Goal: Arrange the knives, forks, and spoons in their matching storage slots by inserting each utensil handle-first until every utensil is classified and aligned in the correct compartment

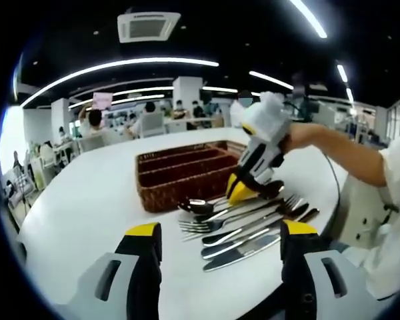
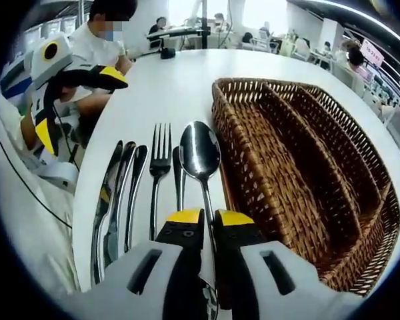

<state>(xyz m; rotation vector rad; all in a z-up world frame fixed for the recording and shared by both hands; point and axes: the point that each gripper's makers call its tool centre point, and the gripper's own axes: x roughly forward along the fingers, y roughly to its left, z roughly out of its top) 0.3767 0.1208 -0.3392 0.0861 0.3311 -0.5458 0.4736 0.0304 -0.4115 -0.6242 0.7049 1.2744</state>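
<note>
Several pieces of polished metal cutlery lie side by side on a round white table (image 2: 180, 80), just left of a wicker tray (image 2: 307, 167) in the right gripper view. The spoon (image 2: 201, 157) lies with its long axis running up the frame, its bowl toward the top and its handle toward the bottom, where the right gripper (image 2: 210, 217) has its yellow-tipped jaws closed narrowly on the handle. A fork (image 2: 159, 167) lies parallel at lower centre-left, tines toward the top, and knives (image 2: 113, 193) lie further left, also lengthwise.

The tray is brown woven basketwork, rectangular, split by long dividers into narrow compartments.

In the left gripper view the left gripper (image 1: 217, 233) hangs over the table at the bottom of the frame, jaws wide apart and holding nothing; the cutlery fans out in front of it at centre right, beside the tray.

Beyond is an open office with a dark ceiling, long curved light strips, and people seated at desks.
</note>
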